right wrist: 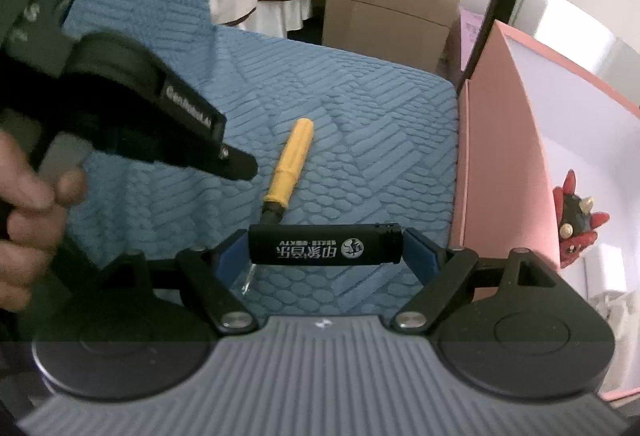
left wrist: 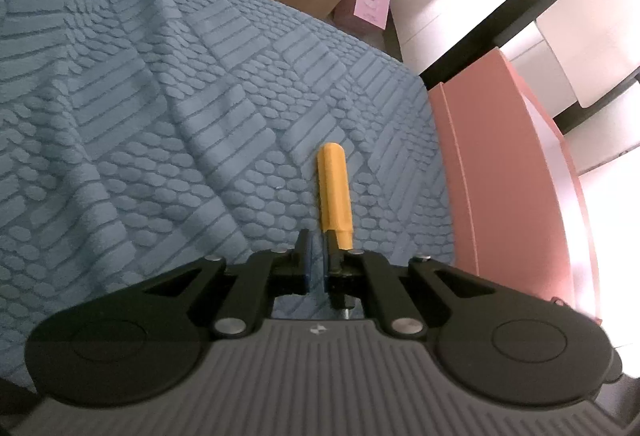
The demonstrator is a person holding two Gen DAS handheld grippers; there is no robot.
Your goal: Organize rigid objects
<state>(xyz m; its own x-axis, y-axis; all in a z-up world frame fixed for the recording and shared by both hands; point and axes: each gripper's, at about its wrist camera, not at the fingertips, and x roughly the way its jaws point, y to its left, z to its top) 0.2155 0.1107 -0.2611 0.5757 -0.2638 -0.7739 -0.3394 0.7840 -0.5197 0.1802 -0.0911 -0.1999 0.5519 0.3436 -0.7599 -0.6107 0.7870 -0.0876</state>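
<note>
Left wrist view: left gripper (left wrist: 319,256) fingers pressed together, nothing between the pads. Yellow-handled screwdriver (left wrist: 334,192) lies on the blue textured blanket (left wrist: 140,116), just beyond the right fingertip; contact unclear. Pink box (left wrist: 500,176) at the blanket's right edge.

Right wrist view: right gripper (right wrist: 324,248) spread wide, pinching a black lighter (right wrist: 324,246) end to end, held crosswise with white print facing the camera. Screwdriver (right wrist: 290,166) on the blanket (right wrist: 360,140) beyond the lighter, shaft running under it. Left gripper (right wrist: 240,166) hangs above the blanket left of the handle, a hand (right wrist: 36,212) on its grip. Red horned toy (right wrist: 576,220) inside the pink box (right wrist: 508,156).
</note>
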